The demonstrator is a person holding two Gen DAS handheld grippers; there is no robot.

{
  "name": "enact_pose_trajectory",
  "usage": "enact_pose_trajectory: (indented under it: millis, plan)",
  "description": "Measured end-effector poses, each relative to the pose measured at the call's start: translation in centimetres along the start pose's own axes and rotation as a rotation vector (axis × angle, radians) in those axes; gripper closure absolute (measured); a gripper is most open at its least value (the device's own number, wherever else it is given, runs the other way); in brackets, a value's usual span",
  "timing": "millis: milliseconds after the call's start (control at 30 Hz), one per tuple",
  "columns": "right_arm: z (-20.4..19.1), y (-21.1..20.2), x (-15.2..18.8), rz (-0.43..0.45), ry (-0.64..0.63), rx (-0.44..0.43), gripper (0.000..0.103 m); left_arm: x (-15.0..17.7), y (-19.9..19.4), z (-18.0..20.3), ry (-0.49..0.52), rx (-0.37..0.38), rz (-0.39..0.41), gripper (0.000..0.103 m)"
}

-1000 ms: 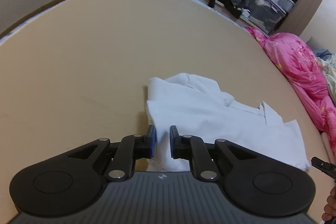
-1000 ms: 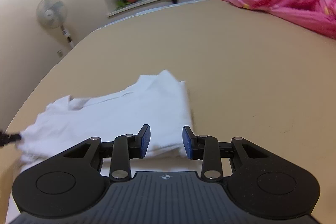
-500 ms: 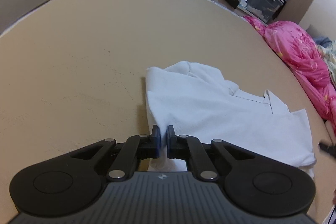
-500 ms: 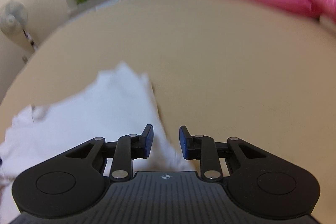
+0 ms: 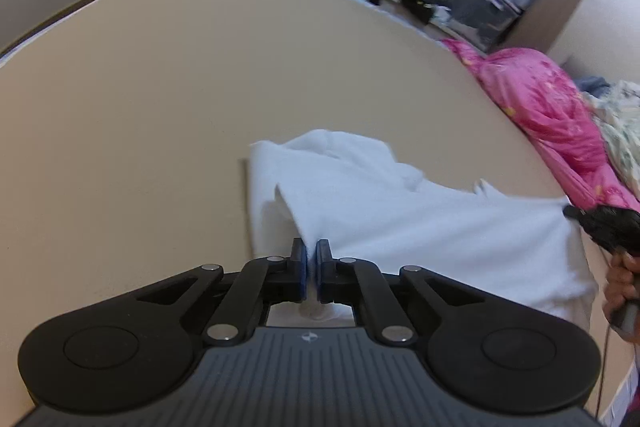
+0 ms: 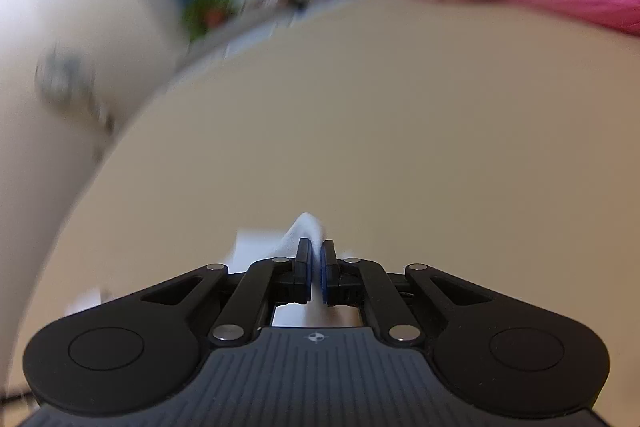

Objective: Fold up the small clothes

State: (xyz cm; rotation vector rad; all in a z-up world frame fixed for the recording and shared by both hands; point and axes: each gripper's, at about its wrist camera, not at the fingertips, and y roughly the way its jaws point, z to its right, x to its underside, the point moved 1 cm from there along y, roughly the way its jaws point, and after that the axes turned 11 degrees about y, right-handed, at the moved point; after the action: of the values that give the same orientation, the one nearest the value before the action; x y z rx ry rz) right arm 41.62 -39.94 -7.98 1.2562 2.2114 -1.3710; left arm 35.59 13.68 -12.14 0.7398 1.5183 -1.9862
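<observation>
My left gripper [image 5: 311,259] is clamped on the near edge of the white garment [image 5: 400,219] lying on the tan bed [image 5: 140,127], while my right gripper [image 6: 316,259] pinches its other corner, lifted taut.

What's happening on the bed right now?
A person is folding a small white shirt on the tan bed, holding tongs in each hand. The left tongs are shut on the shirt's near edge, lifting a fold. The right tongs are shut on another pinch of white cloth at the opposite side. The right wrist view is blurred. A pink blanket lies along the bed's far side.
</observation>
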Motion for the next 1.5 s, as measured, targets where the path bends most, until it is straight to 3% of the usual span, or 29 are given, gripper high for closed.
enact_pose_trajectory:
  millis: [67,167,200,267,333,433,467,500,533,567,667,700,767,800,833,900,967,1067,1133,1333,1500]
  plan:
    - [0.2,0.3,0.0,0.016,-0.029,0.043,0.099,0.2,0.5,0.3,0.03,-0.031,-0.018,0.099]
    - [1.1,1.9,0.5,-0.059,-0.05,0.199,0.09,0.3,1.2,-0.3,0.026,-0.093,-0.056,0.092]
    - [1.5,1.3,0.5,-0.037,-0.034,0.227,0.09,0.1,0.7,-0.2,0.028,-0.112,-0.036,0.091]
    - [1.5,-1.1,0.7,0.032,-0.052,0.199,0.087,-0.5,-0.5,0.0,0.041,-0.126,0.033,0.091]
    - [0.5,-3.3,1.9,0.028,-0.146,0.103,0.087,-0.8,-1.2,0.0,0.006,-0.06,0.075,0.091]
    - [-0.2,-4.8,4.6,-0.123,-0.298,-0.012,0.086,-0.3,0.2,0.1,-0.002,0.005,0.017,0.091]
    - [0.2,-4.5,5.6,-0.168,-0.342,0.024,0.086,0.2,1.2,0.1,0.012,-0.011,-0.049,0.091]
    - [1.2,-3.6,6.6,-0.219,-0.374,0.113,0.086,0.7,2.2,0.1,0.026,-0.046,-0.108,0.094]
    - [2.2,-3.1,7.1,-0.247,-0.372,0.183,0.081,0.9,2.2,0.1,0.034,-0.064,-0.101,0.095]
    - [3.3,-3.4,7.0,-0.229,-0.325,0.217,0.06,0.8,1.9,0.4,0.041,-0.066,-0.087,0.094]
    - [3.7,-6.5,6.2,-0.112,-0.209,0.141,0.063,0.5,0.0,1.5,0.066,-0.012,0.006,0.091]
    - [3.3,-7.1,6.5,-0.096,-0.245,0.113,0.063,0.8,0.3,1.8,0.092,-0.02,-0.008,0.09]
    - [3.3,-5.8,7.5,-0.185,-0.33,0.159,0.063,2.4,1.9,2.1,0.145,-0.079,-0.117,0.091]
    - [3.9,-5.1,7.9,-0.23,-0.352,0.236,0.055,2.7,1.4,2.5,0.15,-0.084,-0.091,0.09]
    - [4.2,-5.1,7.0,-0.218,-0.303,0.268,0.047,2.4,0.6,2.6,0.142,-0.094,-0.088,0.089]
    - [3.8,-7.7,6.1,-0.139,-0.171,0.276,0.06,2.1,-2.3,3.3,0.128,-0.076,-0.029,0.082]
    - [2.1,-11.6,6.3,-0.055,-0.229,0.241,0.061,1.8,-4.7,4.2,0.177,-0.069,0.028,0.078]
    - [0.8,-17.1,7.9,0.003,-0.313,0.183,0.061,1.9,-8.3,5.7,0.284,-0.129,0.068,0.078]
    - [0.8,-20.7,9.1,0.017,-0.325,0.139,0.06,2.4,-11.2,6.1,0.273,-0.127,0.091,0.078]
    - [3.5,-29.1,10.8,0.044,-0.28,0.052,0.053,8.3,-19.4,7.0,0.221,-0.123,0.107,0.078]
    - [7.9,-32.9,14.9,-0.01,-0.209,0.103,0.053,14.8,-22.0,7.4,0.23,-0.141,0.012,0.079]
